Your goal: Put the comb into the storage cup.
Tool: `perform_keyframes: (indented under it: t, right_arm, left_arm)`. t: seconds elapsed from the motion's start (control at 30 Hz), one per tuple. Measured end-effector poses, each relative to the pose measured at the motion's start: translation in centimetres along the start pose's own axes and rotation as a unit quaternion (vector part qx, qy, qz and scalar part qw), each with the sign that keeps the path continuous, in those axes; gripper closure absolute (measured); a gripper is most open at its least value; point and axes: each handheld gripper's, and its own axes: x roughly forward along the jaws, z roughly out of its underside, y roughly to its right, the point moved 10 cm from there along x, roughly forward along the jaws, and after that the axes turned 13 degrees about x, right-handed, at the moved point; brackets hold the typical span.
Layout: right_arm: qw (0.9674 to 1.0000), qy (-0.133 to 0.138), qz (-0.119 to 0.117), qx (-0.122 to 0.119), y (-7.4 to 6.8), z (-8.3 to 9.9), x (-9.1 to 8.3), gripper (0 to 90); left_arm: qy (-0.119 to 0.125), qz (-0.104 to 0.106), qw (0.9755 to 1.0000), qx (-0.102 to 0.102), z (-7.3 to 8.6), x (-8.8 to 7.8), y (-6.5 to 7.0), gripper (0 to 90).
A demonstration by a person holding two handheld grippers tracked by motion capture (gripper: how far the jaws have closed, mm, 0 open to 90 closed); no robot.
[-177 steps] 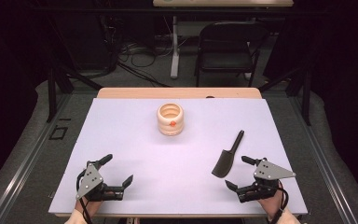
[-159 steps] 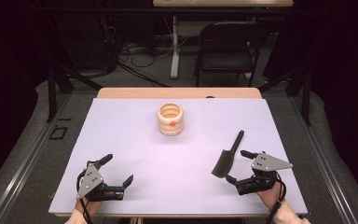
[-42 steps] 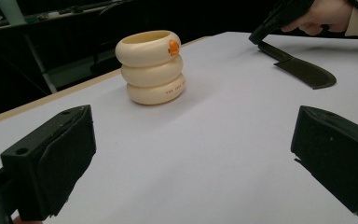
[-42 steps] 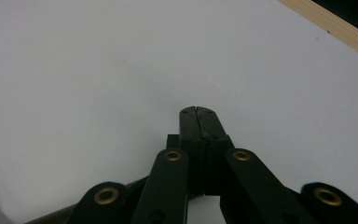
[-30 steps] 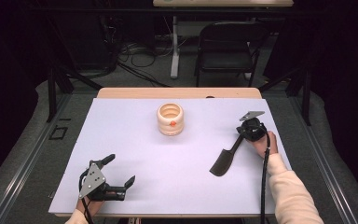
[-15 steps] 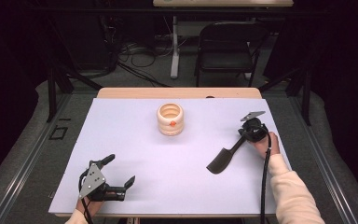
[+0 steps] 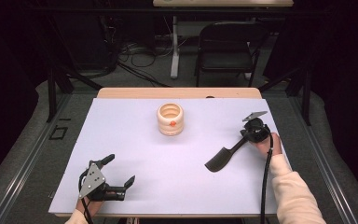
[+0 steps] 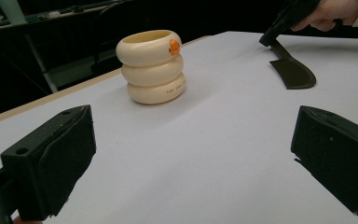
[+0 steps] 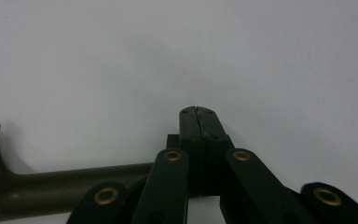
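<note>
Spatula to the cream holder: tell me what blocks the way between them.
Nothing visible does. The spatula, its handle clamped in the right gripper, lies to the right of the cream holder with bare white tabletop between them. The left gripper rests open at the near edge, well aside.

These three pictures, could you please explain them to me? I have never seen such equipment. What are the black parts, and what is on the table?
A person sits at a table with a white cover, holding a hand-operated claw in each hand. The top picture looks down from above. The other two come from small cameras riding on each claw. The left claw rests near the table's front edge, jaws wide open and empty. The right claw is shut on the handle of a dark spatula, whose blade lies on the table. In the middle stands a cream ringed cup with a small orange spot.
</note>
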Motion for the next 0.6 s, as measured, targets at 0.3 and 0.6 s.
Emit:
perform_keyframes:
  t: [0.3, 0.6]
  right_arm:
    - [1.0, -0.005, 0.0, 0.002, 0.18, 0.24, -0.27, 90.0]
    - [0.9998, -0.017, 0.001, 0.006, 0.04, 0.56, -0.48, 90.0]
  left_arm:
    - [-0.001, 0.001, 1.0, 0.003, 0.0, 0.0, 0.0, 0.0]
    - [-0.002, 0.001, 1.0, 0.001, 0.09, 0.03, -0.02, 0.0]
